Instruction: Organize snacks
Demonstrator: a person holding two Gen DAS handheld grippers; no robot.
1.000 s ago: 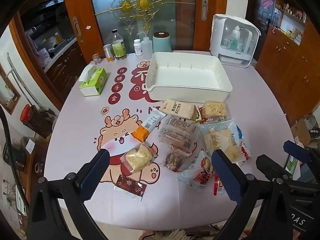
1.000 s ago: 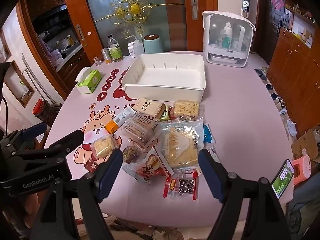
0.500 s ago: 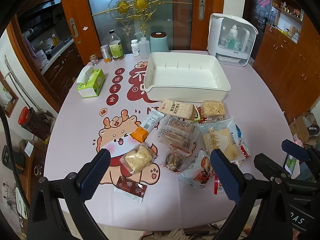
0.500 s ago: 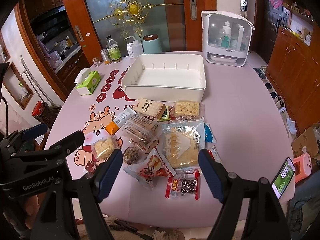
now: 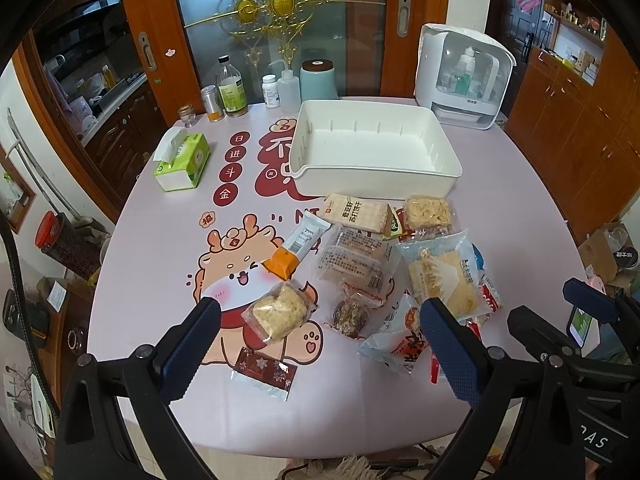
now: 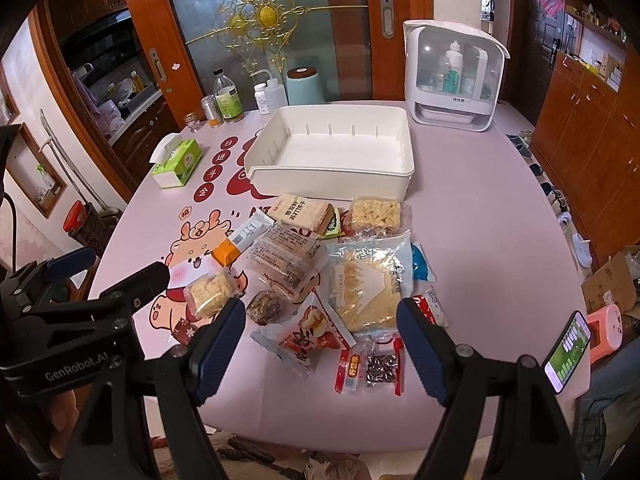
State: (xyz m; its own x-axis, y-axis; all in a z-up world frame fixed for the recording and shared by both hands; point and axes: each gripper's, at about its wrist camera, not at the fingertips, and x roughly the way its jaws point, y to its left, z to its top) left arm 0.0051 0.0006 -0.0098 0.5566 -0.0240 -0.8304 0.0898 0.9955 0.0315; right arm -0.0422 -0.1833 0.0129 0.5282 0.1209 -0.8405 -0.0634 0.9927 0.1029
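Note:
Several wrapped snacks lie in a heap on the pink table [image 5: 160,240] in front of an empty white tub [image 5: 372,152]. Among them are a cracker pack [image 5: 358,214], a puffed rice cake [image 5: 280,312], a dark brown wrapper [image 5: 266,372], a large yellow chip bag [image 6: 368,284] and a red and white packet [image 6: 310,336]. My left gripper [image 5: 320,328] hangs open above the near snacks, holding nothing. My right gripper [image 6: 322,328] is open too, over the red and white packet, also holding nothing.
A green tissue box [image 5: 184,162] sits at the left. Bottles and jars [image 5: 230,88] line the far edge beside a teal canister [image 5: 318,78]. A white cabinet with a clear door [image 5: 464,76] stands far right. A phone [image 6: 566,350] lies near the right edge.

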